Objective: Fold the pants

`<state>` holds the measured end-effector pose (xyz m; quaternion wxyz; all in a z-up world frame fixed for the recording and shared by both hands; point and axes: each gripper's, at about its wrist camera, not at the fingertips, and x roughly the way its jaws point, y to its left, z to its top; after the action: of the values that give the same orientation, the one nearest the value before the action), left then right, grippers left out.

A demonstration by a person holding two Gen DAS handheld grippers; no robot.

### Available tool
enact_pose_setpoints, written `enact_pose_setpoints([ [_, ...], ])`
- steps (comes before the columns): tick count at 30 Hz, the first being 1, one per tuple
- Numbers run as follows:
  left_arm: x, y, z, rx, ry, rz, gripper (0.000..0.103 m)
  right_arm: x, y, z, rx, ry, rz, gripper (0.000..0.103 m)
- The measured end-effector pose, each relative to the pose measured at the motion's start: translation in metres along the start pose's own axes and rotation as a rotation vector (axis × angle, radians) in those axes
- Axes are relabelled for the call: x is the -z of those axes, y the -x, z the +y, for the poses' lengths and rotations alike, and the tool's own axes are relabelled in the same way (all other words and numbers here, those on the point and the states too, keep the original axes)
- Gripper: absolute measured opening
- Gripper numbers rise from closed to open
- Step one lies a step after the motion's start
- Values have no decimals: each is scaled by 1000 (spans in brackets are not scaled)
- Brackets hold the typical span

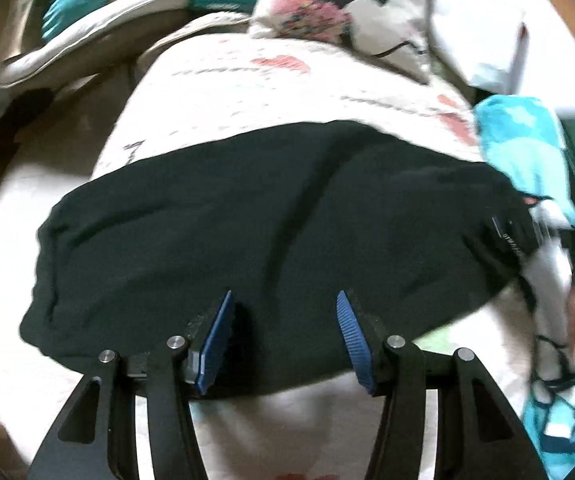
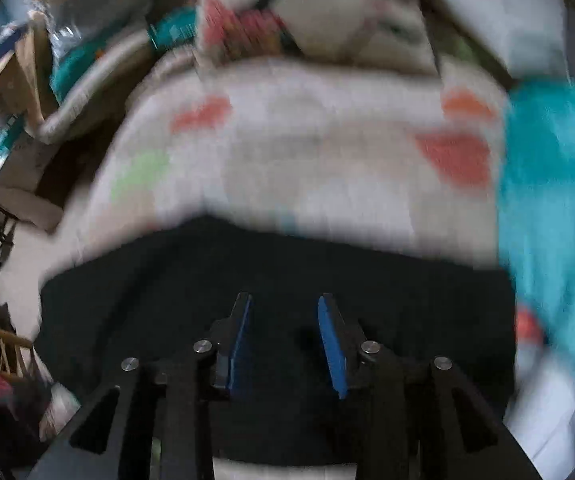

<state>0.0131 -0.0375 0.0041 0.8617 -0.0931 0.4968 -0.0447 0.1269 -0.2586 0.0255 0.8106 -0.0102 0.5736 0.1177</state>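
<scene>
The black pants (image 1: 271,224) lie folded in a wide bundle across the white patterned bedspread (image 1: 287,88). My left gripper (image 1: 285,300) is open just above the near edge of the pants, its blue pads (image 1: 215,344) spread apart with nothing between them. In the right wrist view the pants (image 2: 271,272) fill the lower half, blurred by motion. My right gripper (image 2: 285,304) is open over the black cloth, holding nothing.
A teal cloth (image 1: 527,148) lies to the right of the pants, also in the right wrist view (image 2: 555,200). A floral pillow (image 1: 327,4) sits at the bed's far end. Cluttered boxes and bags (image 2: 27,72) stand at the left, beside the bed.
</scene>
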Motion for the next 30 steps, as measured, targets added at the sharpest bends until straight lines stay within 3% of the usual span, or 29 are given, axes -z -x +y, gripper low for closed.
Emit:
enact_pose_setpoints([
  [2,2,-9,8,-70,-4,31,52,30,-12,-2,24,-20,62,37],
  [4,3,-9,17,-93,-17,25,52,50,-6,-5,44,-23,16,37],
  [7,4,-5,27,-197,-37,17,53,57,1,-22,175,-2,26,42],
  [10,-2,-2,55,-247,45,33,53,60,1,-50,319,-21,57,42],
  [12,-7,2,80,-228,148,41,53,58,5,-67,283,-126,54,42],
  [15,-7,20,122,-181,302,-4,53,50,21,-53,279,-86,-28,45],
  [19,6,37,175,-169,537,-54,53,27,34,-13,96,-21,-108,47],
  [20,16,40,192,-147,631,-55,53,18,33,5,53,20,-114,48],
  [23,37,43,214,-94,787,-55,53,-5,21,57,-32,153,-98,50],
  [28,57,47,215,-31,880,-77,53,-15,0,140,-172,366,-48,52],
  [30,61,47,208,6,895,-77,53,-12,-5,167,-191,431,-25,53],
])
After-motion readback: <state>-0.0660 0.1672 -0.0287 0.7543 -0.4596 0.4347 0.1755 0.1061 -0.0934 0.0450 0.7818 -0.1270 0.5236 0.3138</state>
